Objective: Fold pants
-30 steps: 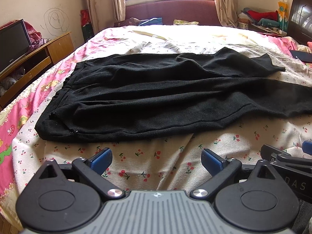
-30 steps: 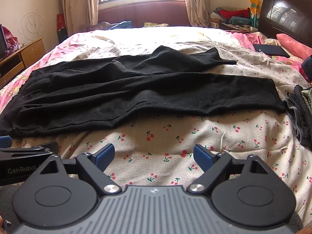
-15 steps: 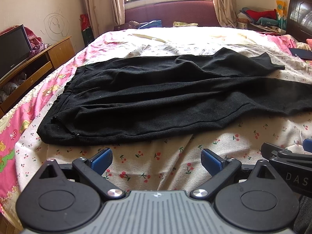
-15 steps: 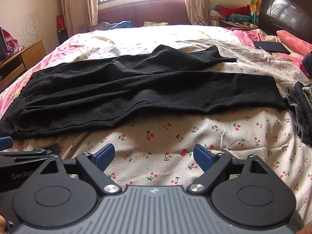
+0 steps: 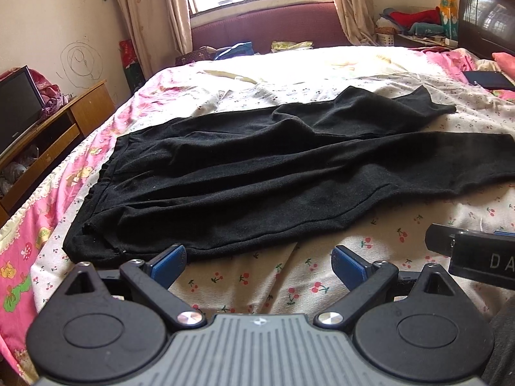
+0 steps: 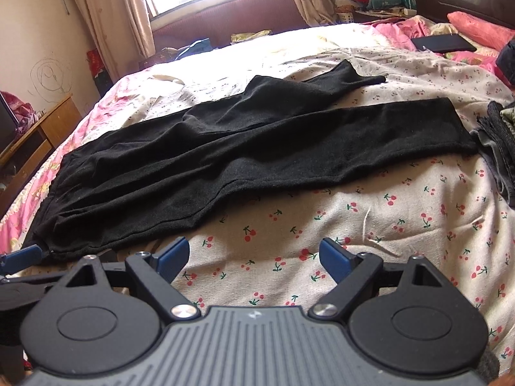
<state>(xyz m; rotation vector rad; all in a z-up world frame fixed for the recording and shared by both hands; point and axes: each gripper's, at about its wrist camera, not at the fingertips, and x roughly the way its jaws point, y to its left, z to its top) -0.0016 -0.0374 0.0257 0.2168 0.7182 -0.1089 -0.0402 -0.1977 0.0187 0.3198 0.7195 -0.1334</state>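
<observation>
Black pants [image 5: 257, 173] lie spread flat across the bed, waistband at the left, both legs running to the right; they also show in the right wrist view [image 6: 244, 148]. The far leg is rumpled and angles away. My left gripper [image 5: 259, 262] is open and empty, just short of the pants' near edge by the waist. My right gripper [image 6: 254, 257] is open and empty over the cherry-print sheet [image 6: 370, 218], in front of the near leg. The right gripper's body shows at the right edge of the left wrist view [image 5: 476, 254].
A wooden TV cabinet [image 5: 54, 135] stands left of the bed. A dark tablet [image 6: 442, 43] and pink pillow [image 6: 479, 29] lie at the far right. A pile of grey clothes [image 6: 499, 148] sits by the leg cuffs. A dark headboard [image 5: 486, 16] stands at the right.
Both grippers have risen and tipped downward, closing in a little on the pants' near edge. The pants have not moved. Both stay open.
</observation>
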